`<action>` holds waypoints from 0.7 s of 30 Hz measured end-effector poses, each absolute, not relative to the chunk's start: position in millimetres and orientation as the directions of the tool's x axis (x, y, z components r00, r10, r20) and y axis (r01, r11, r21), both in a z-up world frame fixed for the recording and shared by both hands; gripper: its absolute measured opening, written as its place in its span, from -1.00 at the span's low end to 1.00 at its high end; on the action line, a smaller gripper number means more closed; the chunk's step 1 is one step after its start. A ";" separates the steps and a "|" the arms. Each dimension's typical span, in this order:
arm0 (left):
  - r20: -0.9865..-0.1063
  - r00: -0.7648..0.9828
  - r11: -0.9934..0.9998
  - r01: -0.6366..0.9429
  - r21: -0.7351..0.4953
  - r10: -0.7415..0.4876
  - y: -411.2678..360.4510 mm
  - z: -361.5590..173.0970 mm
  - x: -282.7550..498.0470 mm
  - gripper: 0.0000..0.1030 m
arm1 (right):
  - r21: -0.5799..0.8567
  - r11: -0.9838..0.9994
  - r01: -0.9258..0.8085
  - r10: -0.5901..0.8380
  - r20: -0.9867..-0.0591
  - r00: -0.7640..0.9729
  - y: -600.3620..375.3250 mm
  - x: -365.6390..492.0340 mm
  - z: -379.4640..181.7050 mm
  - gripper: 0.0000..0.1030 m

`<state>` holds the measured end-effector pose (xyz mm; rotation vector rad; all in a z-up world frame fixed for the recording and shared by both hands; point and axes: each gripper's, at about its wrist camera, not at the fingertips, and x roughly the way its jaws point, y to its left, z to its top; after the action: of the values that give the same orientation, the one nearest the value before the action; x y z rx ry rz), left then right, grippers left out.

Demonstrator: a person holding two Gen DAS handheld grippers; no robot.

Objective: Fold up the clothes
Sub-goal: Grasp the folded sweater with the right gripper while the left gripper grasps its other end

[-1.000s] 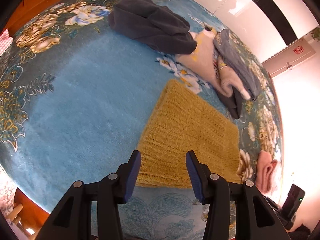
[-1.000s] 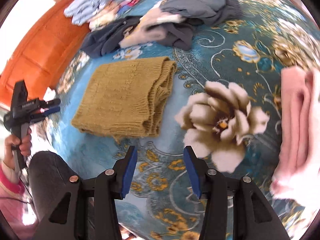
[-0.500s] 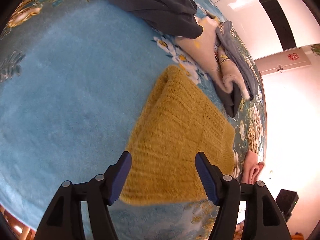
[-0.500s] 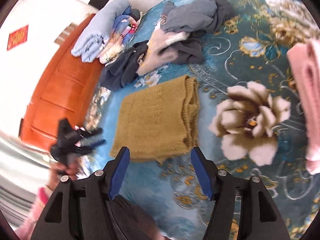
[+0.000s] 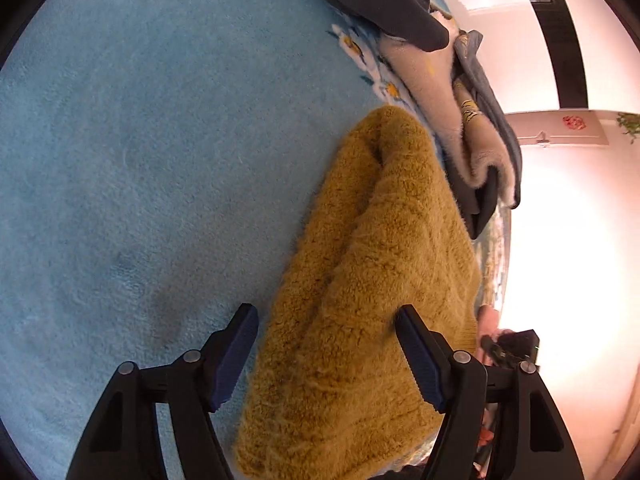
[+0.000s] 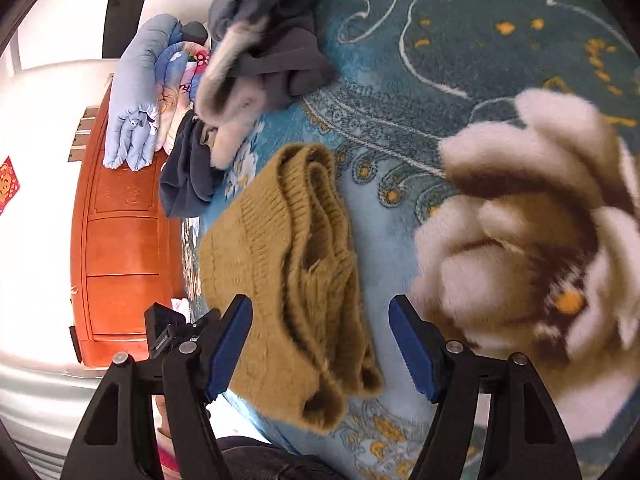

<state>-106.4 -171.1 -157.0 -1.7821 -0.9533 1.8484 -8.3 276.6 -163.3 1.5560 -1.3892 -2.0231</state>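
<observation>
A folded mustard knit sweater lies on the blue floral blanket. My left gripper hangs low over the sweater's near end. Its jaws are opening, with the knit between the blue pads and neither pad pressing on it. My right gripper is over the sweater's layered open edge. Its jaws are also opening, with the folds between the fingers and free of them. The left gripper shows at the sweater's far side in the right wrist view, and the right gripper shows in the left wrist view.
A loose pile of dark grey, beige and blue-grey clothes lies just beyond the sweater. Folded light blue bedding rests on an orange wooden board. A big cream flower is printed on the blanket.
Both grippers have dropped toward the sweater and their jaws have spread wider. The sweater now lies between each pair of fingers. The right wrist has rolled.
</observation>
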 end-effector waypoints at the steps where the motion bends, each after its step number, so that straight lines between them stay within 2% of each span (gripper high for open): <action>1: -0.694 -0.111 -0.673 0.175 -0.719 0.712 -172.6 -158.8 -106.4 0.47 | 0.781 -0.527 -0.335 -0.674 -0.624 -0.394 274.9 -13.5 -167.2 0.40; 7: -0.604 -0.139 -0.568 0.229 -0.790 0.785 -180.1 -170.2 -109.1 0.50 | 0.802 -0.540 -0.253 -0.706 -0.596 -0.383 268.2 -30.6 -173.2 0.35; 13: -0.630 -0.150 -0.602 0.193 -0.775 0.762 -169.3 -163.6 -106.2 0.47 | 0.785 -0.557 -0.271 -0.682 -0.618 -0.390 262.8 -35.4 -177.0 -0.08; 15: -0.660 -0.167 -0.633 0.190 -0.751 0.733 -165.5 -159.6 -103.3 0.29 | 0.777 -0.560 -0.287 -0.668 -0.629 -0.398 263.3 -33.4 -177.6 -0.14; 16: -0.674 -0.175 -0.647 0.189 -0.738 0.718 -163.0 -157.5 -101.4 0.11 | 0.772 -0.562 -0.297 -0.662 -0.635 -0.397 263.0 -33.1 -176.9 -0.16; 18: -0.697 -0.189 -0.671 0.188 -0.717 0.692 -158.0 -152.6 -97.3 0.02 | 0.757 -0.571 -0.317 -0.647 -0.653 -0.393 261.3 -33.8 -173.4 -0.21; 21: -0.711 -0.210 -0.685 0.191 -0.703 0.671 -151.3 -141.6 -89.9 -0.26 | 0.751 -0.571 -0.331 -0.638 -0.660 -0.398 259.8 -34.4 -164.8 -0.40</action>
<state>-89.9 -151.3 -141.6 -1.7127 -1.0116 1.9606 -34.4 259.8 -164.8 1.5817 -1.3240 -2.0714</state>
